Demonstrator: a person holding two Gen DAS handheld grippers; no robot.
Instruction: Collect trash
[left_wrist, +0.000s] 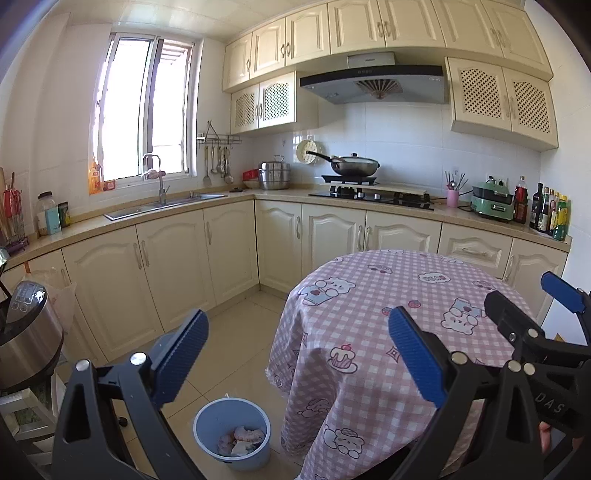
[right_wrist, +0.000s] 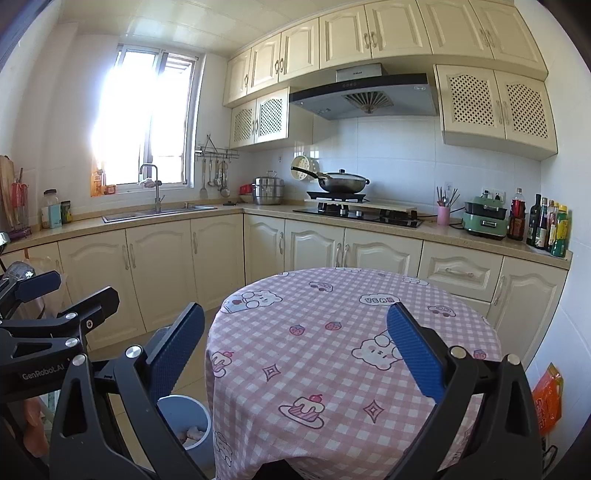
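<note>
A blue bin (left_wrist: 232, 435) stands on the tile floor left of the round table (left_wrist: 369, 317), with crumpled pinkish-white trash (left_wrist: 242, 439) inside it. The right wrist view shows the same bin (right_wrist: 188, 424) partly behind a finger. My left gripper (left_wrist: 299, 354) is open and empty, held above the floor and the table's left edge. My right gripper (right_wrist: 295, 350) is open and empty over the pink checked tablecloth (right_wrist: 332, 350). No loose trash shows on the cloth. The right gripper (left_wrist: 546, 332) also appears at the right edge of the left wrist view, and the left gripper (right_wrist: 55, 325) at the left of the right wrist view.
Cream cabinets (left_wrist: 166, 266) run along the L-shaped counter with a sink (left_wrist: 162, 206), a stove with a wok (left_wrist: 354, 166) and bottles (left_wrist: 550, 214). A steel rice cooker (left_wrist: 26, 332) stands at the left. An orange packet (right_wrist: 548, 398) hangs at the right wall.
</note>
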